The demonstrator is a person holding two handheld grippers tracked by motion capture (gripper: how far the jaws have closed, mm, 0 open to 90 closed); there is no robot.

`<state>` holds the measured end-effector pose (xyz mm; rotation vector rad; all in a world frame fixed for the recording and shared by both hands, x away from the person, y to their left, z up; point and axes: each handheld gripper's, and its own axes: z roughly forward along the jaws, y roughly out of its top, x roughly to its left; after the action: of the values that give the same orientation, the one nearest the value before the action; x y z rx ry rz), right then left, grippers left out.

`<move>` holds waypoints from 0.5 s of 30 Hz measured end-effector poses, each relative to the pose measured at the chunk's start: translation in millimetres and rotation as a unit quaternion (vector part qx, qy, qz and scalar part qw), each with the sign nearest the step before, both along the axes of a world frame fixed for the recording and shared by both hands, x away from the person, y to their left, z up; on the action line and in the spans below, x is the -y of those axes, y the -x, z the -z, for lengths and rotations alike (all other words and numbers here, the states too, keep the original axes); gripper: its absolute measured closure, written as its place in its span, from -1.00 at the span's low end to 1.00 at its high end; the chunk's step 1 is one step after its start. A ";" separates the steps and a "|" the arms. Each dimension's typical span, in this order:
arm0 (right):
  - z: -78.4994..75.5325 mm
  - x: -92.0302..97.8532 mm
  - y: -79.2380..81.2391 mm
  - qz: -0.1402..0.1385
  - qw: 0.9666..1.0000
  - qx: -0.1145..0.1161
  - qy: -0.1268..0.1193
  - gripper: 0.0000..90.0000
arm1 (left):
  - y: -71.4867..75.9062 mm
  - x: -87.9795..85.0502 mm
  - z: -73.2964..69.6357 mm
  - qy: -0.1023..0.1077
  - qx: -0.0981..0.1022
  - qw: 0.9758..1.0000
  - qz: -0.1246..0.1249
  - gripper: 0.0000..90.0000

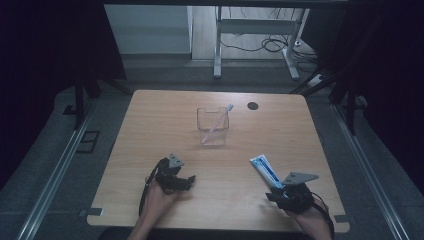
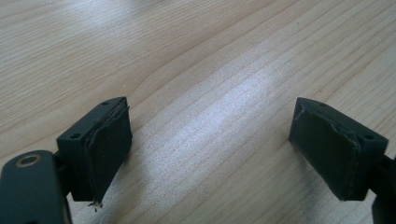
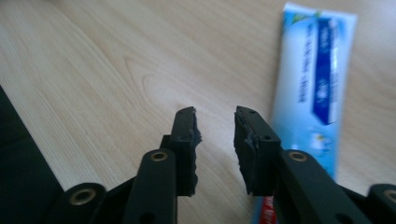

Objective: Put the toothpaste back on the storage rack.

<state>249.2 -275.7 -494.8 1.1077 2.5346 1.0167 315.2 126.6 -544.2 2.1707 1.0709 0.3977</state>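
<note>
We see a light wooden table (image 1: 150,150) with a round black cable hole (image 1: 252,105) near its far edge, standing on grey floor (image 1: 60,165). Beyond it stands a white desk frame (image 1: 255,30) with cables (image 1: 265,45) on the pale floor. Dark curtains (image 1: 45,45) flank both sides.

Table (image 1: 150,150): pale wood, fine straight grain, light sheen in both gripper views. Small black round disc (image 1: 253,105) on the table, right of the cup.

Cup (image 1: 212,126): clear, colourless plastic. Toothbrush (image 1: 218,121) inside the cup: pale pink handle, light blue head.

Toothpaste tube (image 3: 310,88), front right of the cup: white body fading to light blue, dark blue band with white lettering, red cap end.

Left gripper (image 2: 210,149) and right gripper (image 3: 215,144): matte black, brass-coloured rivets; grey plates on top.

Floor beyond the table: dull grey.
</note>
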 end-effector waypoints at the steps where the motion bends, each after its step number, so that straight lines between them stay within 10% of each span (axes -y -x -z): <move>1: 2.0 -1.0 -0.4 -0.002 1.000 -0.002 0.003 0.55 | 0.1 0.0 0.0 0.000 0.000 1.000 0.000 -0.71; 15: 14.6 8.9 -7.7 0.015 0.999 -0.013 0.025 0.60 | 0.9 0.0 -0.2 -0.002 0.000 1.000 -0.003 -0.71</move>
<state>256.9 -284.5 -509.3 1.1486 2.5416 0.9328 314.3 126.6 -544.0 2.1720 1.0788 0.4035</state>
